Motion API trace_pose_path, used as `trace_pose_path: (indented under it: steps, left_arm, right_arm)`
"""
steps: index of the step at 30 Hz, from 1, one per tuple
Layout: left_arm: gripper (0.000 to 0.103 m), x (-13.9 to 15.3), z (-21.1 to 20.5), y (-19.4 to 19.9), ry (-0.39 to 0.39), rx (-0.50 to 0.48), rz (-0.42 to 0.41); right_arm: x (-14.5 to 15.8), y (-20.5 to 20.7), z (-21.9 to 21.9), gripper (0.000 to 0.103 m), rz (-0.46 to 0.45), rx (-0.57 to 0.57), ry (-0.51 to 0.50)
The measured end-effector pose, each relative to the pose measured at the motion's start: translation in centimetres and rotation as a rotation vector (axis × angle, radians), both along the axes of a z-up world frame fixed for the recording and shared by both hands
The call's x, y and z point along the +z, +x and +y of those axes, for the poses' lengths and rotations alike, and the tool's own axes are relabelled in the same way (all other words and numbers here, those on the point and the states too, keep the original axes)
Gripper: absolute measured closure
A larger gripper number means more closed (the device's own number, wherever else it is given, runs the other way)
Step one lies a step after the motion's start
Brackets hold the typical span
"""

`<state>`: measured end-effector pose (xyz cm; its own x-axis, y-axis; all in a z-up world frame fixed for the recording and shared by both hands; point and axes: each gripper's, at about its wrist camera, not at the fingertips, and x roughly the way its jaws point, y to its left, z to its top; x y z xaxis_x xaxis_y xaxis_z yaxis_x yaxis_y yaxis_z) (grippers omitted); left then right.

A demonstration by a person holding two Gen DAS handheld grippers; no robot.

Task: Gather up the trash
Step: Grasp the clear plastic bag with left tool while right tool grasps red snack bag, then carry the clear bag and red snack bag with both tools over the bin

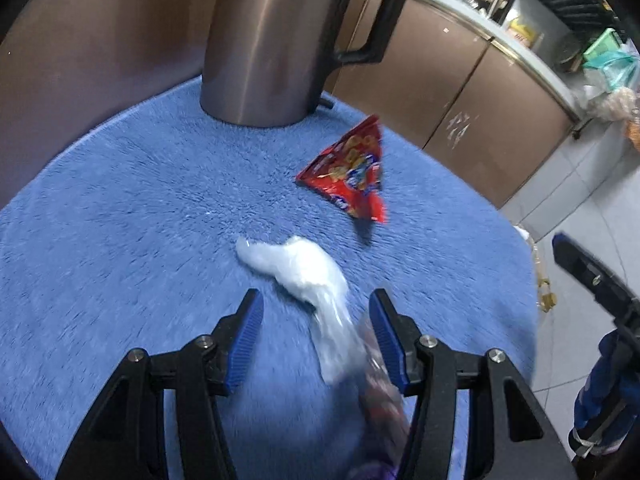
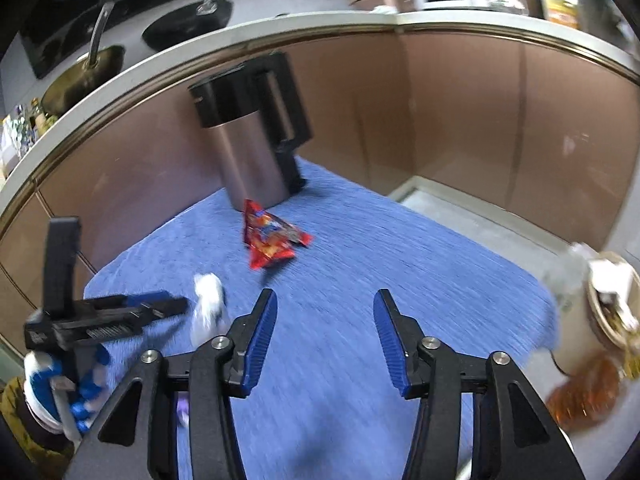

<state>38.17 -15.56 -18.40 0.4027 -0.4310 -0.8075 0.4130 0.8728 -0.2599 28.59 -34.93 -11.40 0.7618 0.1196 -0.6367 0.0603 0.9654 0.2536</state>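
Both grippers, left gripper and right gripper, hang spread and empty over a fuzzy blue round mat. One crumpled white tissue lies between the left jaws; one red triangular snack wrapper lies beyond, then one steel kettle before brown cabinets.

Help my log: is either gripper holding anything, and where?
Nothing is held. The left gripper stands open around the white wad, not pinching it; the right gripper is open, empty.
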Motion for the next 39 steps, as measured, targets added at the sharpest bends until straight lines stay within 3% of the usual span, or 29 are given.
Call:
trace_pose_path:
  steps: [7, 12, 14, 16, 18, 20, 21, 23, 24, 25, 32, 39]
  left_arm:
    - [0.052, -2.1, -0.6, 2.9, 0.000, 0.006, -0.013]
    - [0.062, -2.8, -0.1, 2.8, -0.030, -0.014, -0.065]
    - [0.074, -3.0, 0.4, 2.2, -0.023, -0.012, -0.096]
    - [0.075, -3.1, 1.1, 2.3, -0.070, -0.003, -0.083]
    - [0.076, -3.3, 2.0, 2.8, -0.133, 0.003, -0.055]
    - [0.076, -3.4, 2.5, 3.0, -0.169, 0.006, -0.037]
    - [0.077, -3.4, 2.7, 3.0, -0.182, 0.008, -0.033]
    - [0.077, -3.3, 2.9, 2.8, -0.182, 0.010, -0.039]
    - [0.077, -3.1, 2.9, 2.6, -0.176, 0.012, -0.050]
    - [0.077, -3.0, 2.8, 2.4, -0.170, 0.015, -0.063]
    - [0.077, -0.5, 4.2, -0.7, -0.158, 0.039, -0.117]
    - [0.077, 3.2, 8.1, -4.5, -0.173, 0.086, -0.171]
  right_arm:
    - [-1.1, 8.8, 3.0, 0.043, 0.003, 0.106, -0.022]
    - [-2.3, 13.1, 5.3, 0.043, 0.031, 0.170, -0.068]
    - [-2.9, 14.6, 5.8, 0.043, 0.051, 0.185, -0.081]
    - [-3.8, 16.1, 6.4, 0.043, 0.075, 0.203, -0.079]
    - [-4.5, 17.4, 6.8, 0.047, 0.097, 0.211, -0.075]
    - [-5.3, 18.4, 7.1, 0.061, 0.120, 0.220, -0.077]
    - [-5.5, 18.6, 7.2, 0.075, 0.125, 0.224, -0.075]
    - [-5.7, 18.5, 7.3, 0.082, 0.124, 0.227, -0.068]
    - [-5.6, 18.1, 7.3, 0.096, 0.119, 0.228, -0.066]
    - [-5.4, 17.6, 7.1, 0.098, 0.117, 0.227, -0.065]
    - [-1.8, 13.0, 5.7, 0.098, 0.062, 0.183, -0.086]
    - [2.6, 4.6, 3.7, 0.098, -0.019, 0.133, -0.080]
